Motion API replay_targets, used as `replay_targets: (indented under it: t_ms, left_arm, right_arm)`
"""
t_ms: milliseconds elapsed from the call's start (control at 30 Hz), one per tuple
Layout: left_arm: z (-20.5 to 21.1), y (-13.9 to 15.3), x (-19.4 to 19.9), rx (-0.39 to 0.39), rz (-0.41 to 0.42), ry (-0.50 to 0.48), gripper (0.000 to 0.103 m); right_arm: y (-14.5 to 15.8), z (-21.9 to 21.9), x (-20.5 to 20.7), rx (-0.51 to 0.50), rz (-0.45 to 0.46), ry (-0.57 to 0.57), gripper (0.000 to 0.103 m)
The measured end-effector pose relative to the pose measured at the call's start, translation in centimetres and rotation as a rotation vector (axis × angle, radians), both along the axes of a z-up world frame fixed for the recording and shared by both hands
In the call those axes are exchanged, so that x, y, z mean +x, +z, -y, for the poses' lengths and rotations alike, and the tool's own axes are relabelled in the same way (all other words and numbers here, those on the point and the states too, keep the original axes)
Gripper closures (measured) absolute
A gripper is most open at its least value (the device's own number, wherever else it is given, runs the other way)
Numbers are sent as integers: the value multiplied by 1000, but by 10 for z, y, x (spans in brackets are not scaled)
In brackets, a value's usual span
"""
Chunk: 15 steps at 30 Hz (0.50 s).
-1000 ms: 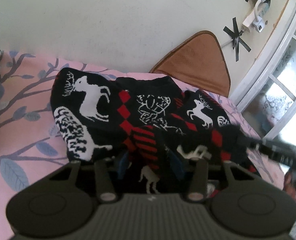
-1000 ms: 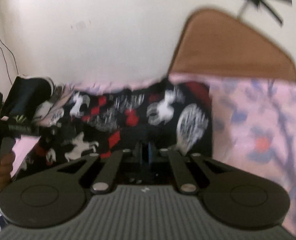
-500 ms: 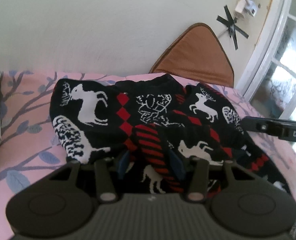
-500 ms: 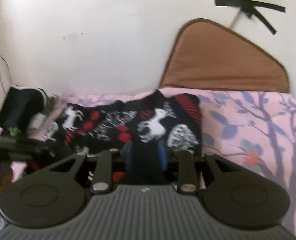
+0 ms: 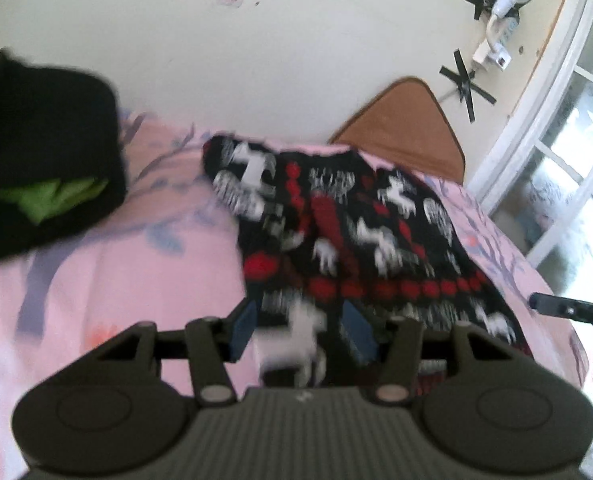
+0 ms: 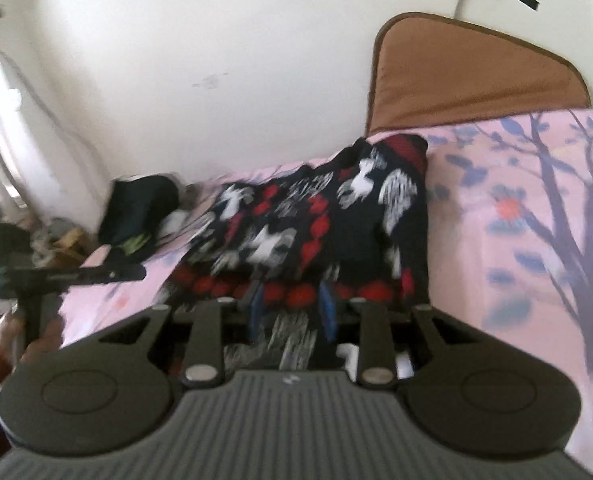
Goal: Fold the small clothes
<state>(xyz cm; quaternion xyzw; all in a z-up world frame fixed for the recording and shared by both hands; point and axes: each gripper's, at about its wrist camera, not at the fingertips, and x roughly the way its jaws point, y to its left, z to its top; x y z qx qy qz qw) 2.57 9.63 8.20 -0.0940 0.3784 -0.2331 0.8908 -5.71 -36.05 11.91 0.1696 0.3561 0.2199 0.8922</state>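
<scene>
A black knitted sweater (image 5: 336,232) with red diamonds and white deer lies bunched on the pink bedsheet (image 5: 136,264). My left gripper (image 5: 300,332) hovers at its near hem. Its jaws are opening, and the blurred hem with a white deer shows in the gap, apart from the blue pads (image 5: 242,328). In the right wrist view the same sweater (image 6: 316,220) lies ahead. My right gripper (image 6: 292,308) stands open over the hem, which its pads do not press. Each gripper shows in the other's view: the right gripper's body (image 5: 568,310), the left gripper's body (image 6: 68,276).
A black garment with green lining (image 5: 44,176) sits at the sheet's left, also seen as the dark pile (image 6: 140,208). A brown cushion (image 5: 408,128) leans on the white wall behind the sweater. A window (image 5: 568,168) lies to the right. Bare pink sheet (image 6: 516,220) spreads right of the sweater.
Both grippers have drawn back from the sweater. The right jaws, shut a second ago, have come apart off the cloth. The left view swung so the black garment entered at left.
</scene>
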Motion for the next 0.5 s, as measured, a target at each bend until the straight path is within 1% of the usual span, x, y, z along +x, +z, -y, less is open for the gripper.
replay_targets:
  t_ms: [67,167,267,300,367,433,467,500]
  left_arm:
    - [-6,0,-24,4,-18,-14,51]
    - [-4,-4,-52,15,-53,-34,48]
    - [0,-11,-73,38,-98,-49,48]
    - [2,-14,-78,54,-113,-47,48]
    - [4,-21,-85,77,-142,-33,47]
    - [2,-24,-90,59,-163,-20,42]
    - [1,-25,-92,44,-167,-10,42]
    - [2,-26,-93,40,-167,0,45]
  right_arm:
    - [-3,7,-30,9,-7,2,69]
    - [-8,16,-70,13,-34,-28,69]
    - [-8,30,-107,-40,-32,-71,69]
    - [-6,40,-117,-49,-26,-102,69]
    - [3,68,-136,-69,1,-208,69]
    - [18,99,-154,-103,50,-342,69]
    - [26,114,-162,-101,75,-416,69]
    - [33,126,-171,-89,99,-460,69]
